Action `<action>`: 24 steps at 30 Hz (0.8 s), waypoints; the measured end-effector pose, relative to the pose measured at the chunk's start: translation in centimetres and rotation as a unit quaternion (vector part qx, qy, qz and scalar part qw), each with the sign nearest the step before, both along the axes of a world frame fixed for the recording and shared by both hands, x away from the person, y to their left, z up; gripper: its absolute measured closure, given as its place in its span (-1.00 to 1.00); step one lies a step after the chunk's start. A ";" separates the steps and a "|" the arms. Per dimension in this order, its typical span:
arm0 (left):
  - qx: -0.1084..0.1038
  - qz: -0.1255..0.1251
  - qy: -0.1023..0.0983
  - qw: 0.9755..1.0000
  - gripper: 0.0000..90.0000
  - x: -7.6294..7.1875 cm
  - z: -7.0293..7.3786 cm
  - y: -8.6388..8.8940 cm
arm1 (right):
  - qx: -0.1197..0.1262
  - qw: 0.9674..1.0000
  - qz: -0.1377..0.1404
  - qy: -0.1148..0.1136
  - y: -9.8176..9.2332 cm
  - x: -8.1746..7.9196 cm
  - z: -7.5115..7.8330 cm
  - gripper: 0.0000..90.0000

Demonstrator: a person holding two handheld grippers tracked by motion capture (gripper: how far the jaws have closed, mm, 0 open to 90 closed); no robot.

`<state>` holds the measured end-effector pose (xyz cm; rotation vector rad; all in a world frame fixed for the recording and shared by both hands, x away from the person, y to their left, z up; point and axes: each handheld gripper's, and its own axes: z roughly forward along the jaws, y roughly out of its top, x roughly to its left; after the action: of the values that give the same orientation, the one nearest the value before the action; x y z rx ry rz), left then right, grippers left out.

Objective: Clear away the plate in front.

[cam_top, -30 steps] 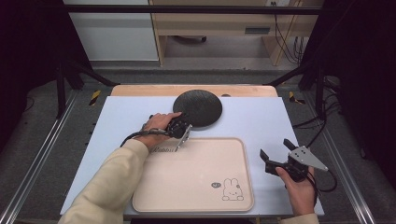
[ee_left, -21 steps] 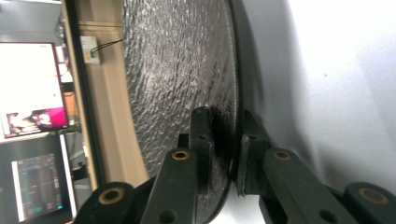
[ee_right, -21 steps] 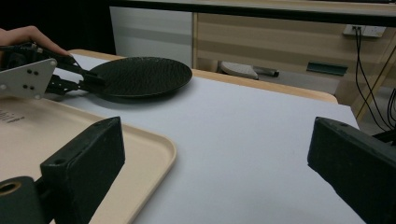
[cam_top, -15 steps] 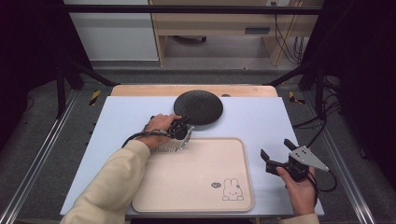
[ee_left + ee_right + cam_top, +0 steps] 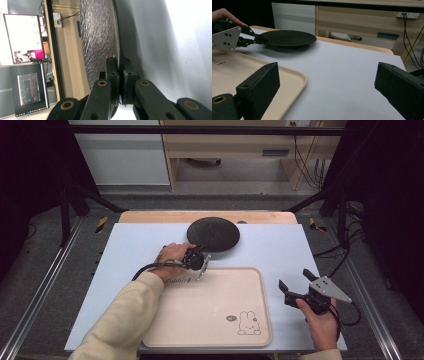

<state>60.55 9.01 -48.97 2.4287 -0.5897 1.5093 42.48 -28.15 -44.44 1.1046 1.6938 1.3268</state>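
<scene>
A white cabinet (image 5: 120, 157) and a wooden bench (image 5: 235, 147) are seen beyond the counter (image 5: 135, 237), on a grey floor (image 5: 45, 285). Cables (image 5: 307, 152) hang at the bench's right end. Two lit monitors (image 5: 25, 62) are seen in the left gripper view.

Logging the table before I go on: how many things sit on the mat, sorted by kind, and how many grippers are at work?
Black plate: 1, its near rim pinched by the left gripper
Beige tray: 1
Grippers: 2, counting the open right gripper
Total: 4
</scene>
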 end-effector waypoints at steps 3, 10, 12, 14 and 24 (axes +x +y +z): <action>-0.013 0.004 -0.001 1.000 0.89 -0.2 0.1 -0.1 | 0.000 1.000 0.000 0.000 -0.1 0.0 0.0 -0.85; -0.029 0.009 -0.004 1.000 0.89 -1.1 0.0 0.5 | -0.001 1.000 0.000 0.001 -0.2 0.1 -0.1 -0.85; -0.027 0.006 -0.008 1.000 0.88 -1.4 0.0 0.7 | -0.001 1.000 -0.001 0.001 -0.2 0.1 -0.1 -0.85; -0.027 -0.001 -0.014 1.000 0.88 -2.1 0.1 1.1 | -0.003 1.000 -0.001 0.001 -0.1 0.1 -0.1 -0.85; -0.035 -0.020 -0.028 0.999 0.88 -4.6 0.9 1.9 | -0.009 1.000 -0.003 -0.002 0.0 0.1 0.0 -0.85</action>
<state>55.97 10.94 -48.07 2.3165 -0.5815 1.5594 42.55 -28.11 -44.41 1.0962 1.6957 1.3073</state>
